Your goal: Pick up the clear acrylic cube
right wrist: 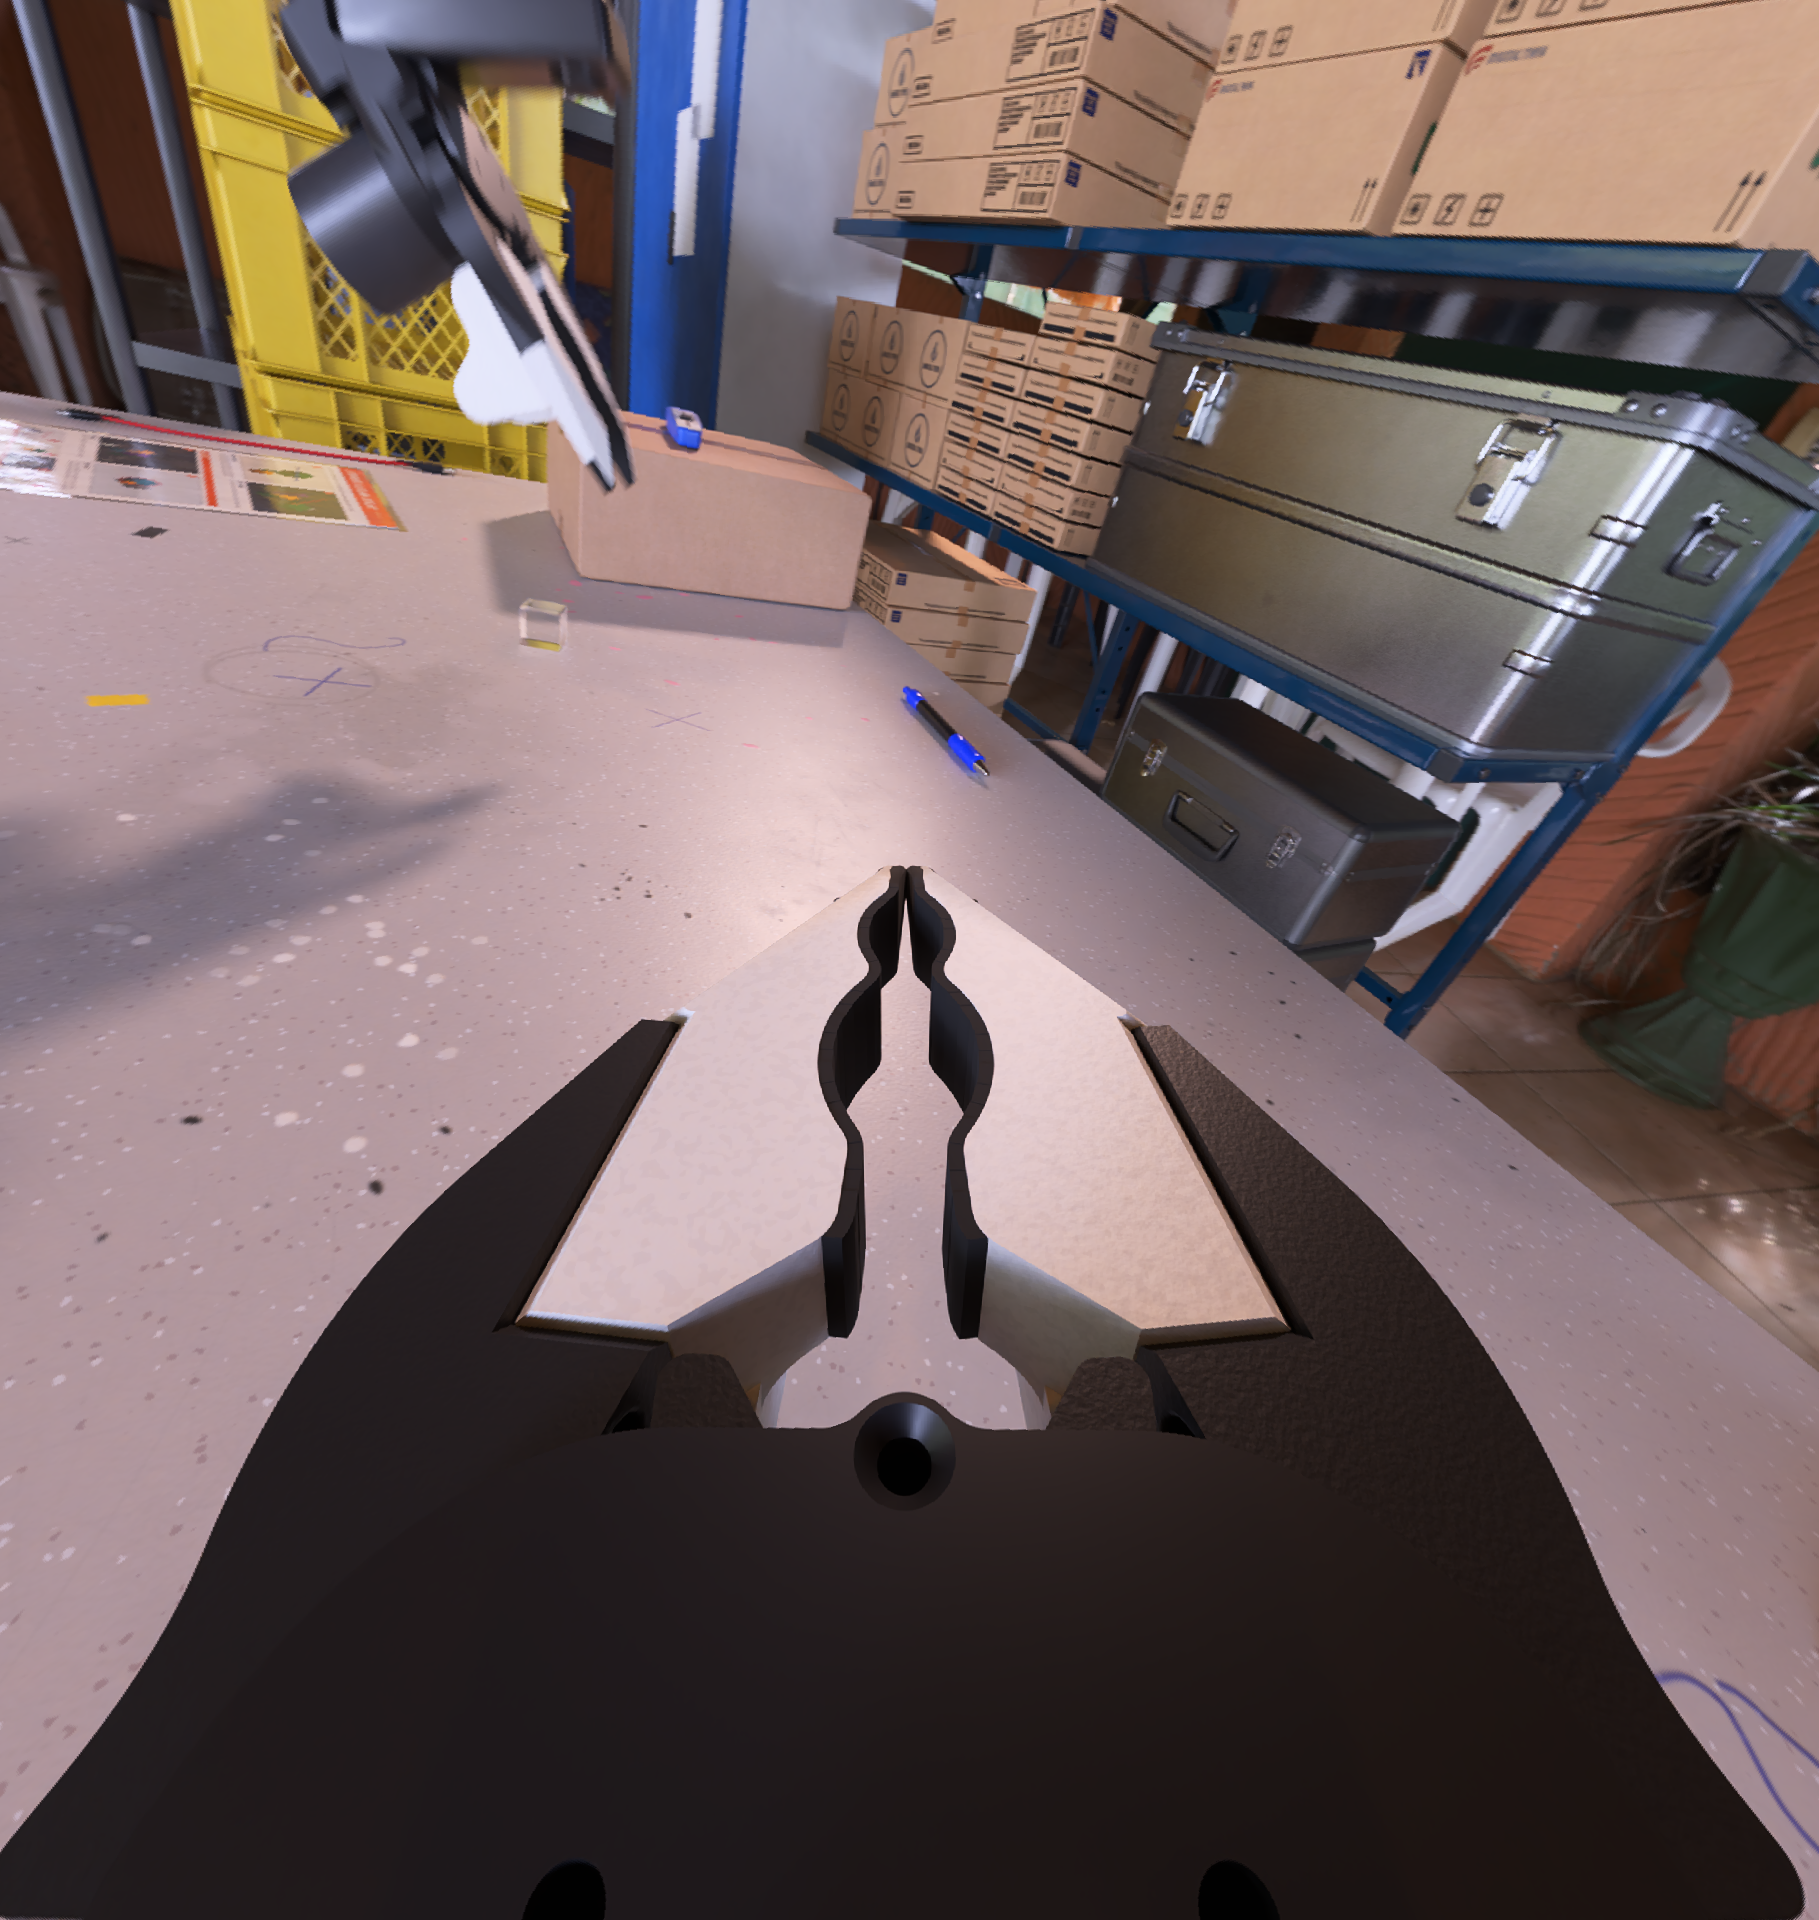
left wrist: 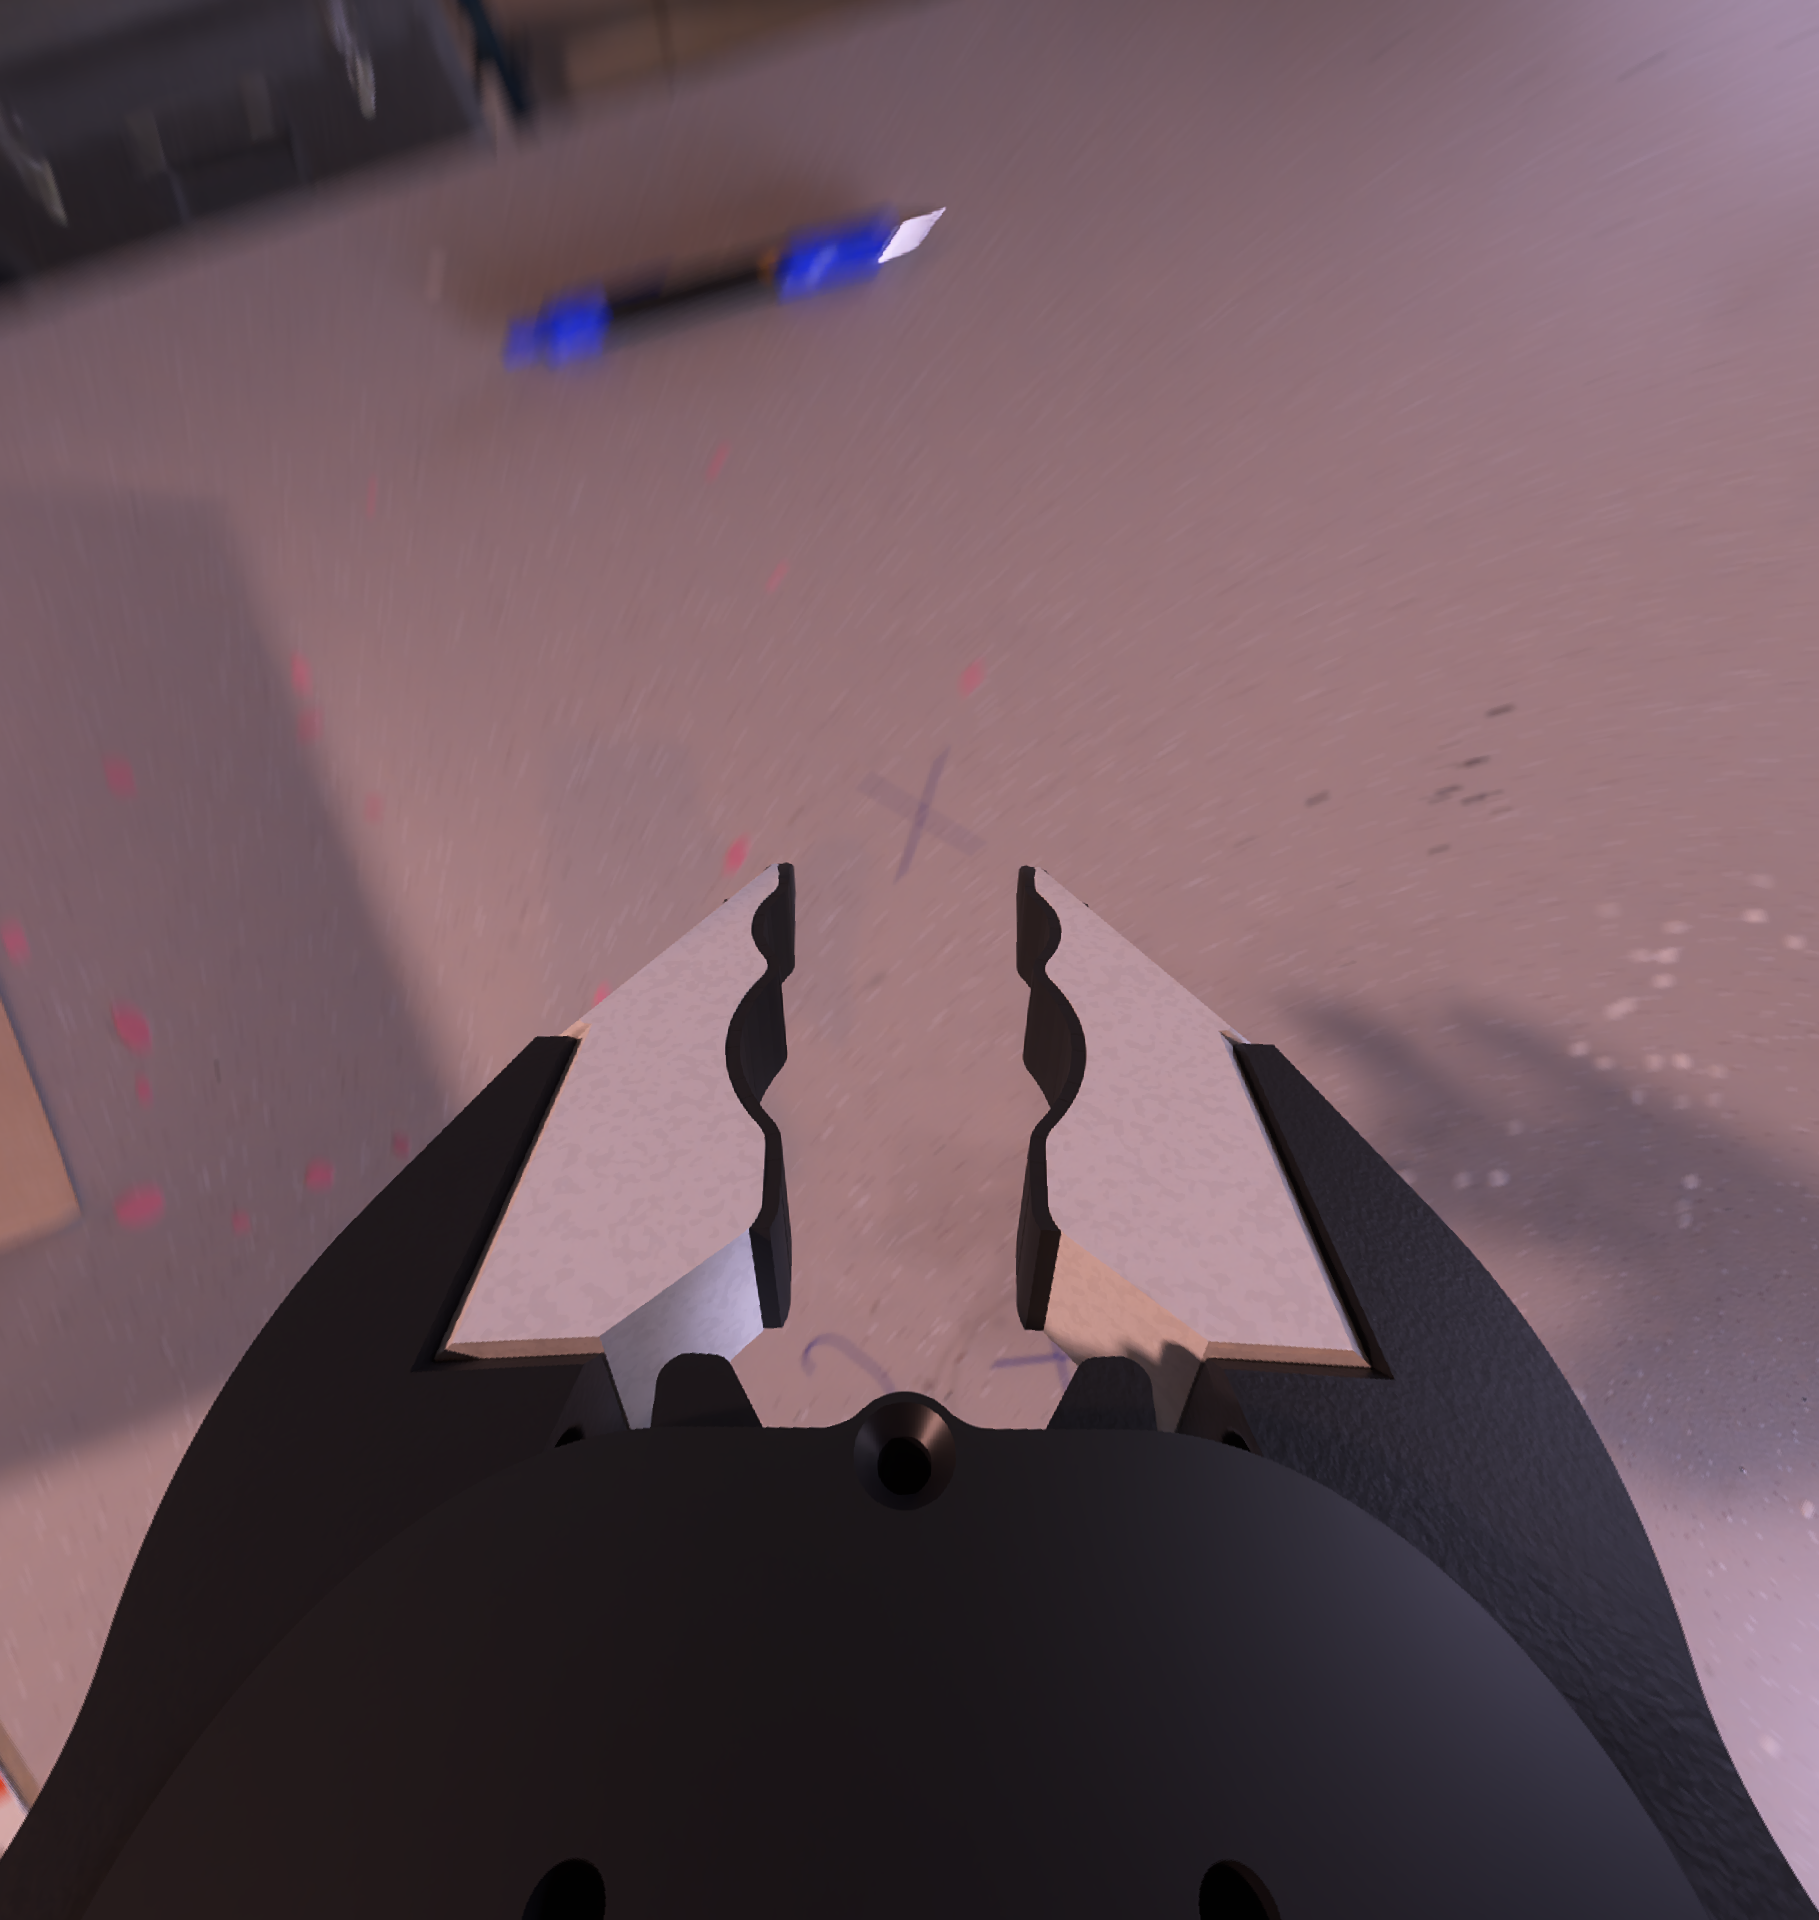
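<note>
The clear acrylic cube point(right wrist: 543, 623) stands on the speckled table point(right wrist: 261, 1039), just in front of a cardboard box point(right wrist: 707, 509). My left gripper point(left wrist: 905, 878) is open and empty, with only bare table between its fingers. It also shows in the right wrist view point(right wrist: 609, 470), hanging in the air above and a little behind the cube, fingers pointing down. The cube does not show in the left wrist view, which is blurred. My right gripper point(right wrist: 905, 875) is shut and empty, low over the table, well short of the cube.
A blue pen point(right wrist: 944, 732) lies near the table's right edge and also shows in the left wrist view point(left wrist: 718, 286). A printed sheet point(right wrist: 178, 473) lies at the far left. Beyond the edge stand a blue shelf point(right wrist: 1300, 249) with cartons, metal cases point(right wrist: 1456, 540) and yellow crates point(right wrist: 292, 343).
</note>
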You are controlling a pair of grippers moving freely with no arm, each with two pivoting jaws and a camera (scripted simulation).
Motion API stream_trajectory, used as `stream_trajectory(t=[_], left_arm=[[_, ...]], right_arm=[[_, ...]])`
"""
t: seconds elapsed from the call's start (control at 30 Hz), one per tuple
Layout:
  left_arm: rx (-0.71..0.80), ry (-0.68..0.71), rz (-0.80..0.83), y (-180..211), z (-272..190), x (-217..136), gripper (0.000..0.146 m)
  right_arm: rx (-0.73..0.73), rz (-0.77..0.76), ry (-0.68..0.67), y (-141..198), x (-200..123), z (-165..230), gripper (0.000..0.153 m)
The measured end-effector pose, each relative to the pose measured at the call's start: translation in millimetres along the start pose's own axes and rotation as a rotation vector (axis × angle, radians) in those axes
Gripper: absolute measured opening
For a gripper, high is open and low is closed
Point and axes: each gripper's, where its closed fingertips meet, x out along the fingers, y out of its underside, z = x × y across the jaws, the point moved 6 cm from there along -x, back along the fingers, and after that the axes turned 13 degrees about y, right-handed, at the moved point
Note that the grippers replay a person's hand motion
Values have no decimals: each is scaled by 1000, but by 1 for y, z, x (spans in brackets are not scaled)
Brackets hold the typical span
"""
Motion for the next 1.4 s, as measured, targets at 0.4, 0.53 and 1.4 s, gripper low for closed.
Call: stream_trajectory(t=[0.4, 0.53, 1.4], left_arm=[[-274, -47, 478, 84, 87, 29, 58], [-234, -108, 598, 88, 89, 34, 60], [674, 316, 189, -26, -210, 47, 27]], right_arm=[[-3, 26, 22, 6, 2, -3, 0], [-9, 25, 23, 5, 2, -3, 0], [23, 69, -32, 10, 6, 4, 0]])
